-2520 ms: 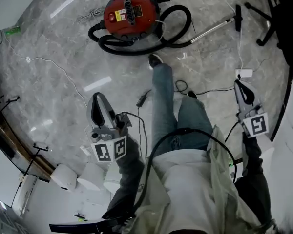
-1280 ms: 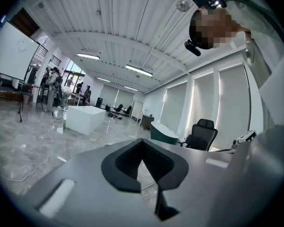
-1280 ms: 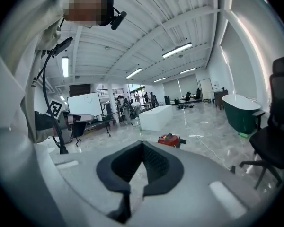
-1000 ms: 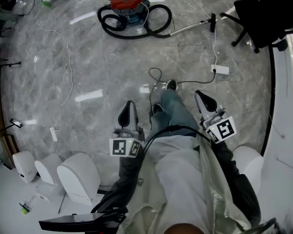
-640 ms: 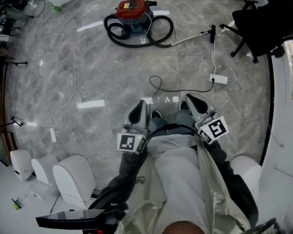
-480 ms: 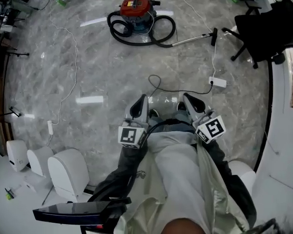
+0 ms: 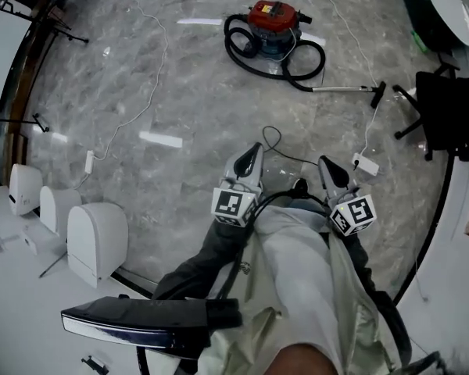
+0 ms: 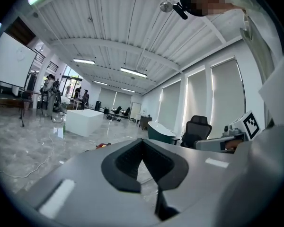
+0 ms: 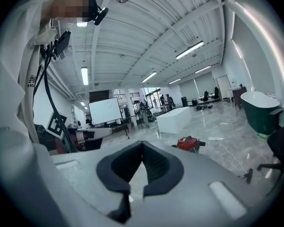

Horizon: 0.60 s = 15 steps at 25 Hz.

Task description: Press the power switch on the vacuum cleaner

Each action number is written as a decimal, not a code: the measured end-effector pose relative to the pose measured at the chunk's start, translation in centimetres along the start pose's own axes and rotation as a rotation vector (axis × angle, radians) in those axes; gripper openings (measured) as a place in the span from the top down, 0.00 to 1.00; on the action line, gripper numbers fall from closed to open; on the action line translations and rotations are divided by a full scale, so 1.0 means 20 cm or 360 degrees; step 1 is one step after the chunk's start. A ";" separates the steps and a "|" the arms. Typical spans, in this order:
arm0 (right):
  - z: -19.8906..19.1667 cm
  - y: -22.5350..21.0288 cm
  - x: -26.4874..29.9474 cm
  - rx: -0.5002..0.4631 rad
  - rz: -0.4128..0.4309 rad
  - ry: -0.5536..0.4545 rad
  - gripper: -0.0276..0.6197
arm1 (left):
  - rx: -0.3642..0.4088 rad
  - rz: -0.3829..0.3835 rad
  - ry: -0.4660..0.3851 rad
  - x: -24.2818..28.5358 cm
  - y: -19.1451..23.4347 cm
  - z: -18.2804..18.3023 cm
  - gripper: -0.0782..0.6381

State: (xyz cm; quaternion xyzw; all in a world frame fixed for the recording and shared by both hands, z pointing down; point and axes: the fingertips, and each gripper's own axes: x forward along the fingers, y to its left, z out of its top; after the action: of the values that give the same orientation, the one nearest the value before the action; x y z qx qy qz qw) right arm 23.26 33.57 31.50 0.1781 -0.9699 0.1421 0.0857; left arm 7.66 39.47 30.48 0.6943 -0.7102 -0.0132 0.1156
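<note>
The left gripper [image 7: 253,149] and right gripper [image 7: 326,163] are hanging with jaws closed on nothing, well apart from the red vacuum cleaner [image 7: 272,20] sitting on the floor [image 7: 180,84].

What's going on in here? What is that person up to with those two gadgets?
A person stands on the marble floor with a gripping tool in each hand. The left tongs and the right tongs are both shut, empty and held near the body. The red vacuum cleaner they mean to switch on sits well ahead, its hose looped beside it, out of reach.
</note>
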 end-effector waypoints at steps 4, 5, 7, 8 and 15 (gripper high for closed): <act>0.00 0.05 0.06 -0.0030 0.0104 0.0039 0.96 | -0.0035 0.0090 -0.0006 -0.05 0.05 0.02 0.89; -0.01 0.08 0.07 -0.0034 0.0127 0.0045 0.96 | -0.0038 0.0109 -0.0008 -0.07 0.06 0.01 0.89; -0.03 0.13 0.08 -0.0042 0.0162 0.0051 0.96 | -0.0047 0.0149 -0.0005 -0.13 0.08 0.00 0.89; -0.03 0.14 0.09 -0.0050 0.0171 0.0052 0.96 | -0.0052 0.0165 -0.0001 -0.15 0.09 -0.02 0.89; -0.04 0.15 0.06 -0.0070 0.0147 0.0068 0.96 | -0.0061 0.0160 0.0024 -0.17 0.08 -0.07 0.89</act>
State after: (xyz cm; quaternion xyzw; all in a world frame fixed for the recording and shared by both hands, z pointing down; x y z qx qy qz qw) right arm 21.08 36.14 31.78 0.1281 -0.9780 0.1282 0.1036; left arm 6.45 43.15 31.66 0.6555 -0.7429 -0.0157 0.1347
